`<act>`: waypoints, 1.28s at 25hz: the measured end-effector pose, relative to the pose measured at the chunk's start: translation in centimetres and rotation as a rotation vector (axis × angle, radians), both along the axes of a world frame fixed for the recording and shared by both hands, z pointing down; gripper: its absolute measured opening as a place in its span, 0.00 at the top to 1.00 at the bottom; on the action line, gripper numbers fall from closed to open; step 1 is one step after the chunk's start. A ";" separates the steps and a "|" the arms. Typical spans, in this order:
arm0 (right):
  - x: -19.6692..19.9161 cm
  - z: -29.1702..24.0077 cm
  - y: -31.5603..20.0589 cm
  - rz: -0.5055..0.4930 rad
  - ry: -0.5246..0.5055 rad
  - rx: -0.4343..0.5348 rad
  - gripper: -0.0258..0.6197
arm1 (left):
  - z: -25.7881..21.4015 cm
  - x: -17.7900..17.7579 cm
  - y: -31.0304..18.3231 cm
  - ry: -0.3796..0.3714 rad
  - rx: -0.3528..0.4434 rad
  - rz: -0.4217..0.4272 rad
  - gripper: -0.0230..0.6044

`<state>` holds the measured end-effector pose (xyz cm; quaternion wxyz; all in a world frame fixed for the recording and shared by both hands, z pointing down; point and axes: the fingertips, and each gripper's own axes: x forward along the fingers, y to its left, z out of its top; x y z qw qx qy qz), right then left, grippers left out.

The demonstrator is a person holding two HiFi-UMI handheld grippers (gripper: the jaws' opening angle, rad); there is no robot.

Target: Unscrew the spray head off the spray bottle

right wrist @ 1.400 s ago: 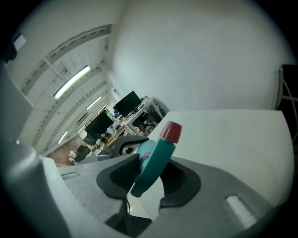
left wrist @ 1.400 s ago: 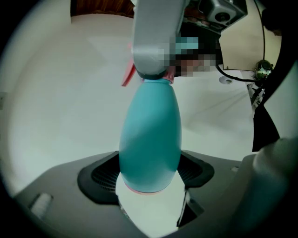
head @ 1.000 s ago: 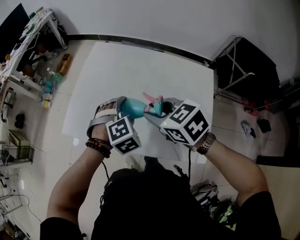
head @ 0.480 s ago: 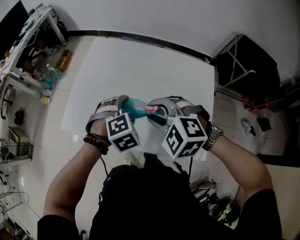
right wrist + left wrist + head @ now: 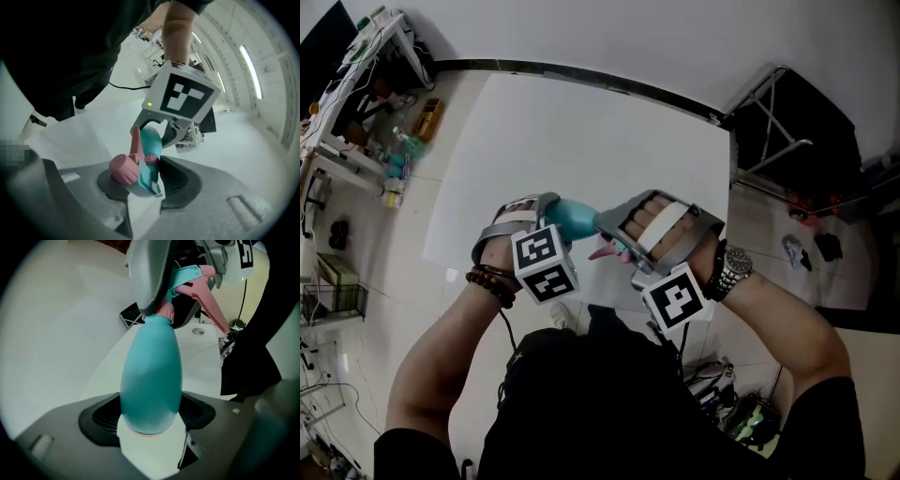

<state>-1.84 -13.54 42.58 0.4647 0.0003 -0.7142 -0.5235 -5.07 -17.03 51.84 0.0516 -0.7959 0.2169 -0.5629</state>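
Left gripper [image 5: 546, 211]: 2 jaws wide, clamping teal egg-shaped plastic bottle [image 5: 151, 376]. Right gripper [image 5: 619, 232]: jaws narrower, pinching pink-and-teal plastic spray head [image 5: 136, 173]. Brace bottle, twist squarely about pink collar [image 5: 165, 311], spare pink trigger lever [image 5: 212, 305].

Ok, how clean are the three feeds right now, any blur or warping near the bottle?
Head view: sharp, evenly lit, fisheye bowing the table edges. Left gripper view: dark round corners, the bottle close and slightly soft. Right gripper view: same dark corners, spray head a little soft.
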 end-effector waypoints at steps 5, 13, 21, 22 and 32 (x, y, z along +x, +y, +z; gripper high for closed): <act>0.4 0.3 0.3 -0.017 0.020 0.006 0.77 | 0.3 0.5 0.4 0.015 -0.022 0.006 0.33; 1.8 1.3 1.5 -0.154 0.094 0.126 0.77 | 0.9 1.6 2.1 0.031 -0.131 0.046 0.33; 2.2 2.1 2.0 -0.251 0.149 0.209 0.78 | 1.7 2.1 3.3 0.061 -0.220 0.071 0.33; 2.2 2.2 2.0 -0.255 0.149 0.213 0.78 | 1.7 2.2 3.4 0.067 -0.233 0.071 0.33; 2.5 1.7 1.5 -0.266 0.125 0.243 0.78 | 2.3 0.8 3.0 0.071 -0.252 0.045 0.33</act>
